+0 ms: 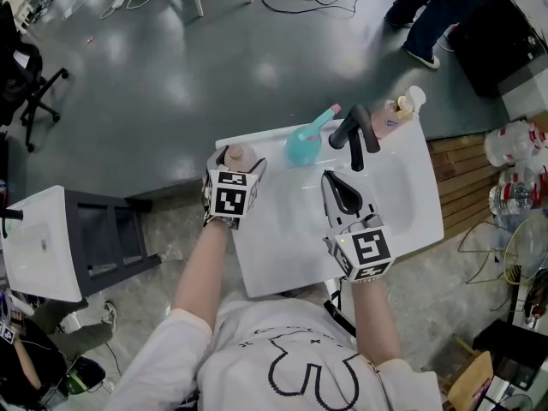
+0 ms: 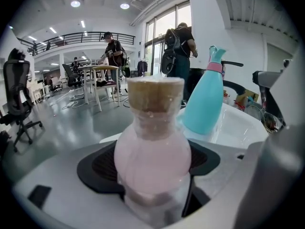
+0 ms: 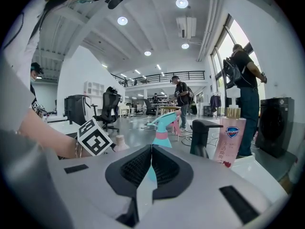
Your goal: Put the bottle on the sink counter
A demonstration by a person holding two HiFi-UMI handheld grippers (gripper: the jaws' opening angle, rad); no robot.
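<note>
A pink bottle (image 1: 239, 153) with a tan cap stands upright between the jaws of my left gripper (image 1: 236, 166), over the back left corner of the white sink counter (image 1: 257, 264). In the left gripper view the bottle (image 2: 152, 147) fills the middle, and the left gripper (image 2: 153, 178) is shut on its body. I cannot tell whether its base rests on the counter. My right gripper (image 1: 341, 192) hovers over the basin with its pads pressed together and nothing between them; its own view shows the same for the right gripper (image 3: 151, 168).
A teal spray bottle (image 1: 303, 144), a black faucet (image 1: 354, 130) and a pump soap bottle (image 1: 399, 113) stand along the sink's back edge. A white unit (image 1: 38, 242) is at the left, a wooden pallet (image 1: 462, 178) with water bottles (image 1: 514, 144) at the right. A person's legs (image 1: 428, 15) are beyond.
</note>
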